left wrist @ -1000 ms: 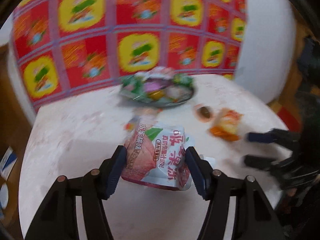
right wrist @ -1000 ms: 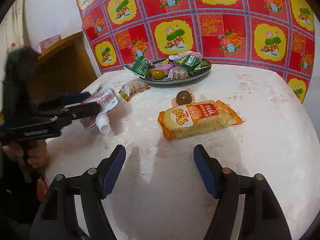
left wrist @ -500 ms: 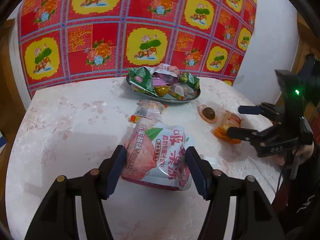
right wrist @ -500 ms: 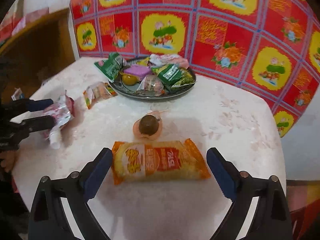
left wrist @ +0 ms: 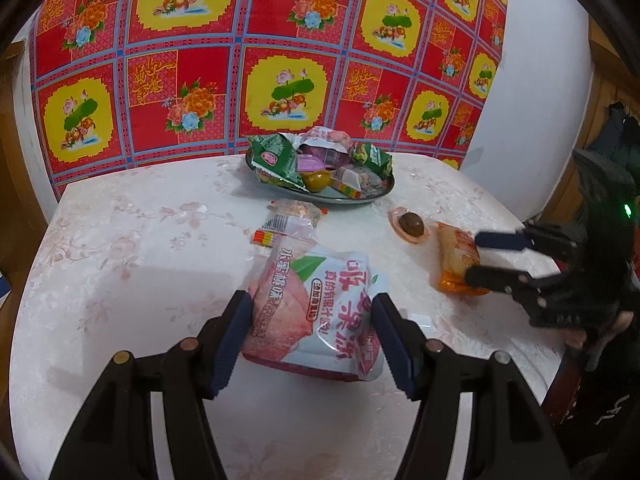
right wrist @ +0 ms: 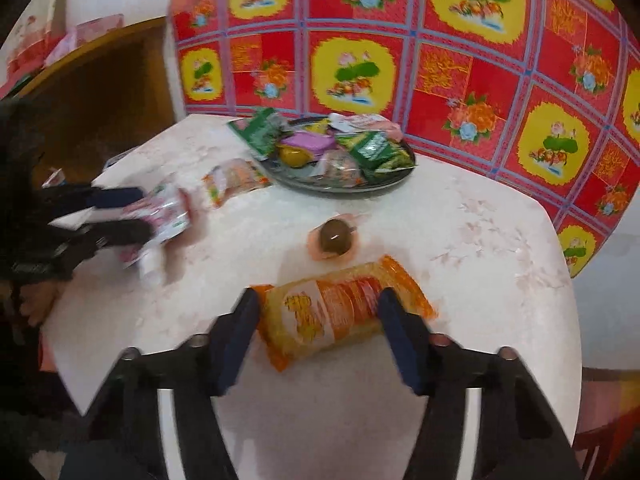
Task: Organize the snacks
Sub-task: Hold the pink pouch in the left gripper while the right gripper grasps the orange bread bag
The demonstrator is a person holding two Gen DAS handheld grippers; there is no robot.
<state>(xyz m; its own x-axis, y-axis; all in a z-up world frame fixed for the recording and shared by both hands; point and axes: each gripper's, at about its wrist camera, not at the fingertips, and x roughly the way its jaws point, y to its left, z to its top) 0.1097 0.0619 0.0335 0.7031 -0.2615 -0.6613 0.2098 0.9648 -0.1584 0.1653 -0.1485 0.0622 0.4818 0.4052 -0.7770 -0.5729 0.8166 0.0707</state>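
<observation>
Pink-white pouch (left wrist: 316,304); orange packet (right wrist: 344,312); red-yellow floral cloth (left wrist: 280,60)

The pink and white drink pouch (left wrist: 316,304) is shiny, crinkly plastic. The round grey plate (left wrist: 362,199) looks like smooth metal. The orange snack bag (right wrist: 344,314) is glossy plastic.

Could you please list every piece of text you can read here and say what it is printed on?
"水蜜桃味": pink pouch in the left gripper.
Large red characters on it: creased, unsure.
Label on orange packet: blurred.
Logos on green packets, characters on wall cloth: too small.
</observation>
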